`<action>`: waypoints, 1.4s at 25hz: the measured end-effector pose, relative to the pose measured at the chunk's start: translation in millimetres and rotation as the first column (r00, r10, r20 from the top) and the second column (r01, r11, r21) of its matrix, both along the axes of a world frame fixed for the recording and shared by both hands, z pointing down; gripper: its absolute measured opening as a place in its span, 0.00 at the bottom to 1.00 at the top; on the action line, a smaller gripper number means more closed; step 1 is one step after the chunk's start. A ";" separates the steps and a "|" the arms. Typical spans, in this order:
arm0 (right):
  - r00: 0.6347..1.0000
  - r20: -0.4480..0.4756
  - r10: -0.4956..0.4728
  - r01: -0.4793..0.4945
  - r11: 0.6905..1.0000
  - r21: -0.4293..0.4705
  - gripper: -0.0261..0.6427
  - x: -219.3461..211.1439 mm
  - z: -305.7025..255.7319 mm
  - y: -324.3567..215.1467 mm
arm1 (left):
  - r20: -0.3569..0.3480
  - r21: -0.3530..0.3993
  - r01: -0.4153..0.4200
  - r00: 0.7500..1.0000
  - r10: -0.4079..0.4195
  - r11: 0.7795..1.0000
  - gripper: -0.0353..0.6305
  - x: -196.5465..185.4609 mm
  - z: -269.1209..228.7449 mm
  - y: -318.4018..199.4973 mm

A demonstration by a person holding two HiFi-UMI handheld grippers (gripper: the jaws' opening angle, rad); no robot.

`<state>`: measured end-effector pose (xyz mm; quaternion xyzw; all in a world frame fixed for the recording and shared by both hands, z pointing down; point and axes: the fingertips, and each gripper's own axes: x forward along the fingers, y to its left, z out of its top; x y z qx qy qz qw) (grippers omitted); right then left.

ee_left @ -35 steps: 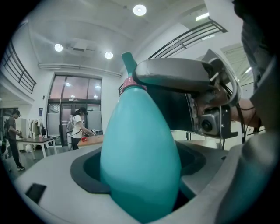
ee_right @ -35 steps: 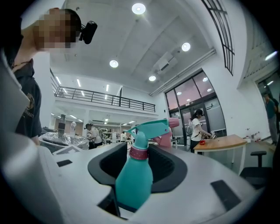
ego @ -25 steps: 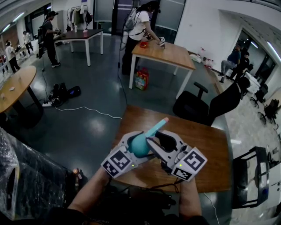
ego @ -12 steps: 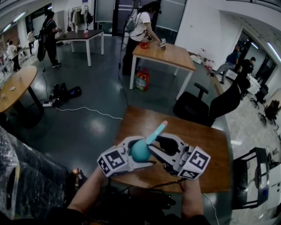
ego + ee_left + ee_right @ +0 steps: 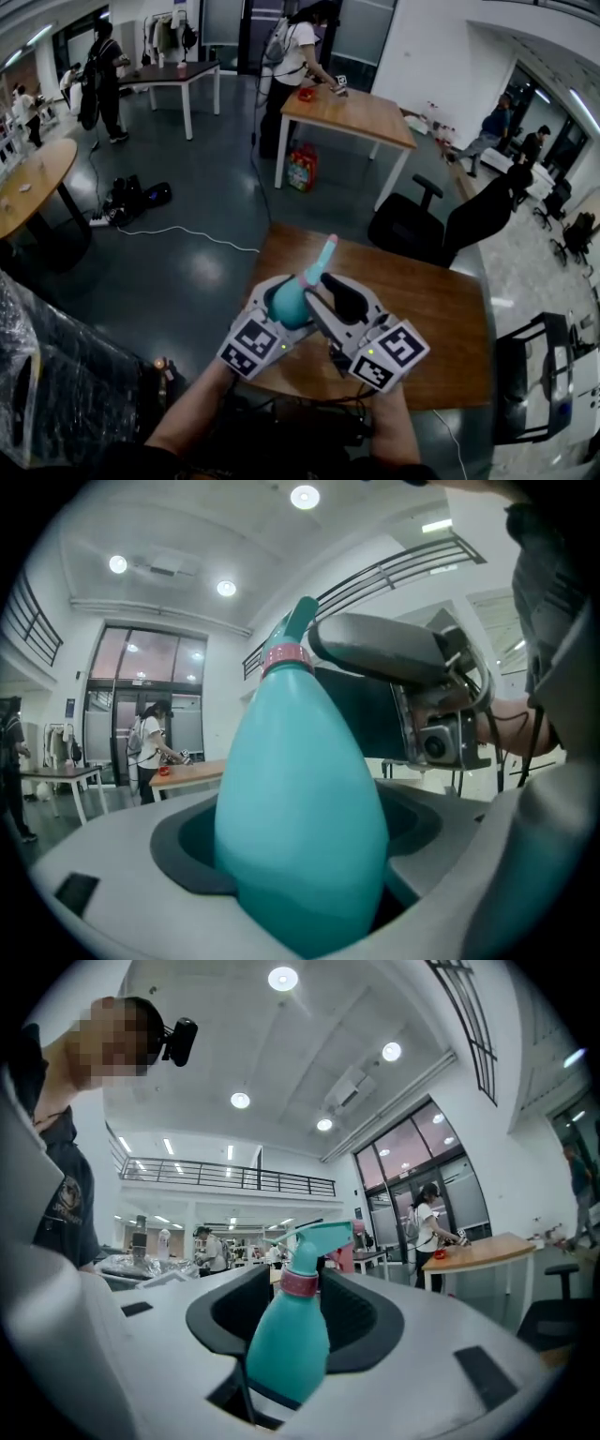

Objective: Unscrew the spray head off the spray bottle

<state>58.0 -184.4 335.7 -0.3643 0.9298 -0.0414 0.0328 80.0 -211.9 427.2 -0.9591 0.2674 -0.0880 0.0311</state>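
Your left gripper (image 5: 281,298), clamped on the spray bottle (image 5: 285,306), has swung it more upright, spray head (image 5: 323,259) pointing far; your right gripper (image 5: 326,292) holds its jaws apart around it, forearms (image 5: 192,412) converging over the near edge of the table (image 5: 441,314).

- The spray bottle (image 5: 284,307), a teal teardrop-shaped body narrowing to a slim neck, was held tilted above a wooden table (image 5: 441,300), its wide lower part clamped in the left gripper (image 5: 300,883).
- The spray head (image 5: 317,1236), also teal, was seated on the neck above a pink collar (image 5: 284,655), its nozzle pointed away from the person.
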 end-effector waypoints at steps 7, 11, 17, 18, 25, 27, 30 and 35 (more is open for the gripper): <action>0.999 -0.007 0.045 -0.045 0.999 -0.027 0.30 -4.6 5.5 -5.4 | 0.043 -0.011 0.015 0.999 -0.015 1.000 0.72 2.9 9.1 1.8; 0.998 -0.025 0.064 -0.065 0.998 -0.019 0.27 -1.0 6.5 -8.7 | 0.049 -0.013 0.007 0.999 -0.006 1.000 0.72 5.1 9.1 3.5; 1.000 -0.018 0.023 -0.024 0.999 -0.021 0.25 -0.8 7.4 -9.7 | 0.041 -0.018 -0.023 0.999 0.024 1.000 0.72 4.8 10.0 4.7; 1.000 -0.009 0.014 -0.014 1.000 -0.021 0.25 -0.8 6.4 -9.2 | 0.037 -0.017 -0.029 0.999 0.030 0.999 0.72 5.0 8.9 5.3; 0.996 0.050 -0.068 0.069 0.997 -0.024 0.25 0.6 -3.1 -3.3 | 0.004 -0.007 -0.108 0.994 0.108 0.994 0.72 8.4 -1.9 13.6; 0.991 0.072 -0.115 0.117 0.993 -0.028 0.25 0.5 -6.5 1.0 | -0.016 -0.010 -0.160 0.987 0.159 0.987 0.72 9.2 -4.8 20.7; 0.982 0.077 -0.173 0.175 0.984 -0.021 0.25 -0.4 -11.5 6.5 | -0.027 -0.010 -0.221 0.975 0.221 0.975 0.72 7.7 -6.8 29.5; 0.980 0.083 -0.181 0.182 0.983 -0.002 0.25 3.8 -18.4 5.1 | -0.011 -0.021 -0.220 0.975 0.220 0.975 0.72 5.6 -1.8 27.3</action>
